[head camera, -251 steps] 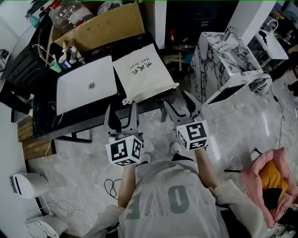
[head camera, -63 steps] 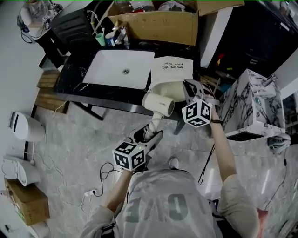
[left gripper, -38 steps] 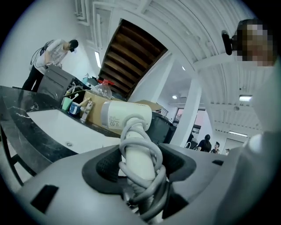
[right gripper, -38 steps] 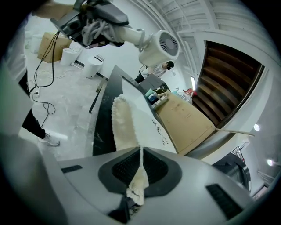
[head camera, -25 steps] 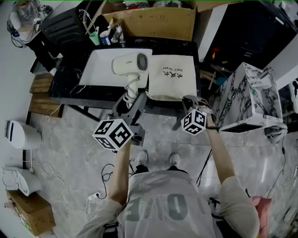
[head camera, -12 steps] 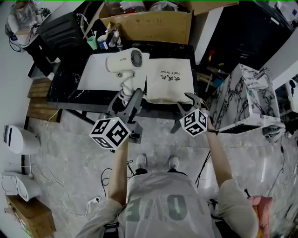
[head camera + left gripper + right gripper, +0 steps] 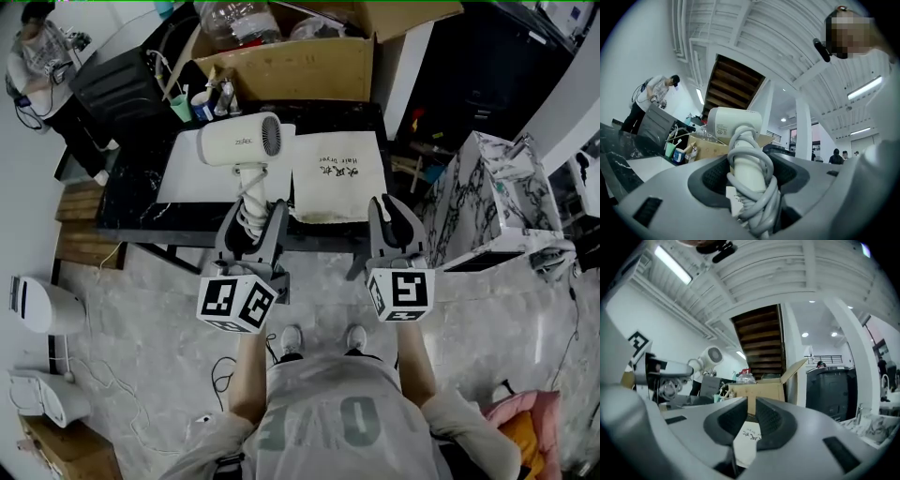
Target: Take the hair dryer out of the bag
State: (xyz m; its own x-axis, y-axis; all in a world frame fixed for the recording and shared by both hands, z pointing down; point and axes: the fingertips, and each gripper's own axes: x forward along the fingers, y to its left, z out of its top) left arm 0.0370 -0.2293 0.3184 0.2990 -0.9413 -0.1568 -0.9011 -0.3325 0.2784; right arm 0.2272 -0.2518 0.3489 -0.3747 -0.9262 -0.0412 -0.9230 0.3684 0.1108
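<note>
Head view has the cream plastic hair dryer (image 7: 239, 142) out of the flat cream cloth drawstring bag (image 7: 339, 183) and held up over the black marble tabletop (image 7: 131, 211), barrel level, handle pointing down into the left gripper (image 7: 251, 217). Left gripper view shows its fingers (image 7: 712, 176) spread wide and clamped on the handle, over the coiled grey cord (image 7: 754, 187) wound around it.

The right gripper (image 7: 392, 208) hangs above the bag's near edge. Its fingers (image 7: 731, 423) are closing to a narrow slit with nothing between them.

The dryer looks rigid, smooth-shelled and top-heavy. The handle is the sound place to take it, and the cord wrap probably adds grip but may shift under pressure. The bag is limp and light.

Open room lies on the white rectangular panel (image 7: 183, 173) left of the bag. The brown cardboard box (image 7: 291, 66) and small bottles crowd the far edge, and the tabletop's near edge sits just ahead of both grippers.
</note>
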